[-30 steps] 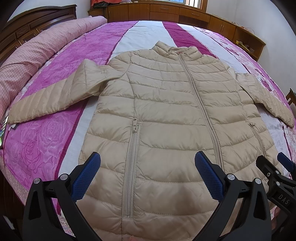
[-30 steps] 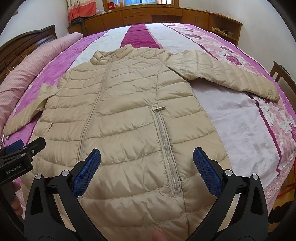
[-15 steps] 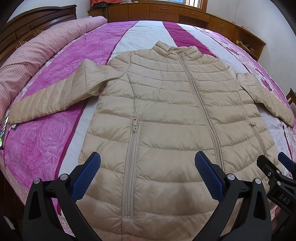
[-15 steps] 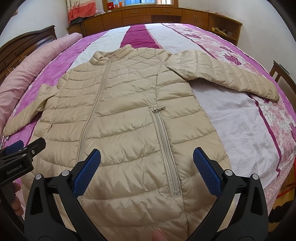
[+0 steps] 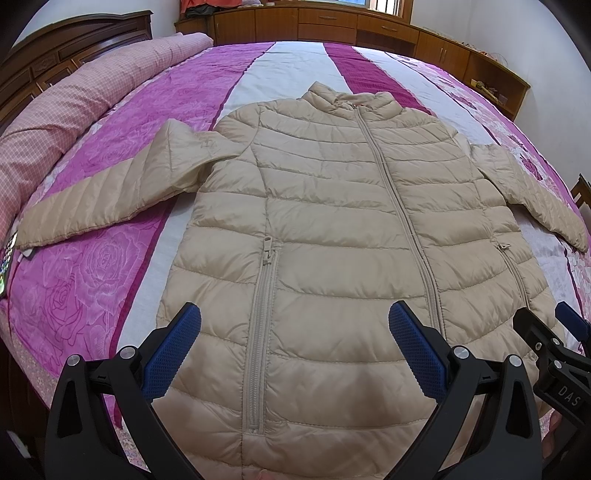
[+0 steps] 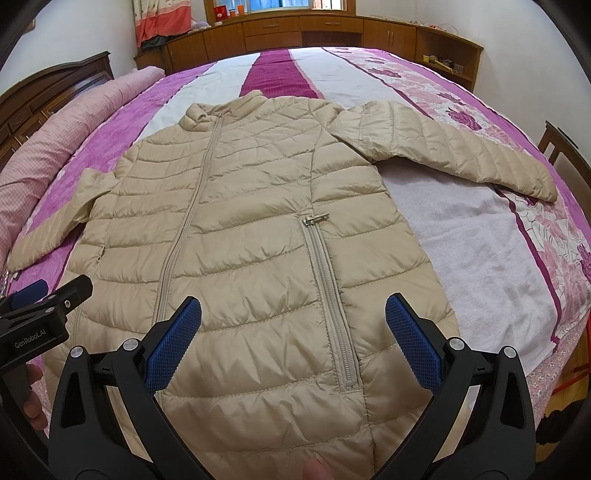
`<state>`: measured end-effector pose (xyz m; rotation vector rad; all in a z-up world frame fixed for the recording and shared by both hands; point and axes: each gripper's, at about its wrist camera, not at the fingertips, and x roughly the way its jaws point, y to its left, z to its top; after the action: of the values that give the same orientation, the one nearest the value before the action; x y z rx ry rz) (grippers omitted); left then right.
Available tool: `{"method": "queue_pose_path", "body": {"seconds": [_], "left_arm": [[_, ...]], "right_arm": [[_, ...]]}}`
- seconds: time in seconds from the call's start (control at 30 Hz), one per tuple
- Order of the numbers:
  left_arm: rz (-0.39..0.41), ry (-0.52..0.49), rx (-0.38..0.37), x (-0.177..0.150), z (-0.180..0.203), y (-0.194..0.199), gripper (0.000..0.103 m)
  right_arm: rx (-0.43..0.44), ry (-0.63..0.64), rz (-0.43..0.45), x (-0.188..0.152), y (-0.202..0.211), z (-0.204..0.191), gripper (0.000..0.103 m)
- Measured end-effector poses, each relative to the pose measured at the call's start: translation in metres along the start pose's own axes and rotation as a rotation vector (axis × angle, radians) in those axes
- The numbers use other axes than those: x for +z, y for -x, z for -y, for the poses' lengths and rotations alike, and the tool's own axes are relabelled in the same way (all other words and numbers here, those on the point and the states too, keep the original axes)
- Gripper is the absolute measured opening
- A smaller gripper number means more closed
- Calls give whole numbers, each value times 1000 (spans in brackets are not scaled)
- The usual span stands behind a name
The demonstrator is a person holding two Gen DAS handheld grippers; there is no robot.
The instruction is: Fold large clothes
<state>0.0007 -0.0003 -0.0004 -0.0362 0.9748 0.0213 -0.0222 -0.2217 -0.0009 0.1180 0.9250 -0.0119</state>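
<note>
A beige quilted puffer jacket (image 5: 332,221) lies flat and zipped on the bed, front up, collar at the far end, both sleeves spread out to the sides. It also shows in the right wrist view (image 6: 258,229). My left gripper (image 5: 295,343) is open and empty, hovering above the hem on the jacket's left half. My right gripper (image 6: 293,336) is open and empty above the hem on the right half. Each gripper shows at the edge of the other's view: the right one (image 5: 554,350), the left one (image 6: 40,310).
The bed has a pink, purple and white striped cover (image 5: 110,280). A rolled pink checked quilt (image 5: 74,99) lies along the left side. Wooden cabinets (image 6: 332,33) line the far wall. A wooden chair (image 6: 561,147) stands at the right.
Both grippers have drawn back slightly from the jacket, which now sits a little further away in both views. The jacket has not moved and both stay open.
</note>
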Motion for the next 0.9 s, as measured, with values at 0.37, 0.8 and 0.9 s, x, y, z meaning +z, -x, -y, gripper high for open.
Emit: {"method": "queue_pose_path", "body": {"seconds": [0.37,0.8,0.9], "left_arm": [[-2,0,-3,-7,1,-2,98],[-23,-7,-11,0,10,-5,98],[-30,-6,-13,1,11,-7,98]], "right_arm": [[2,2,1,-1,-1,-1,100],[62,-53,-1,10,1,27,100],[69,-78,13,16,2,43,100]]}}
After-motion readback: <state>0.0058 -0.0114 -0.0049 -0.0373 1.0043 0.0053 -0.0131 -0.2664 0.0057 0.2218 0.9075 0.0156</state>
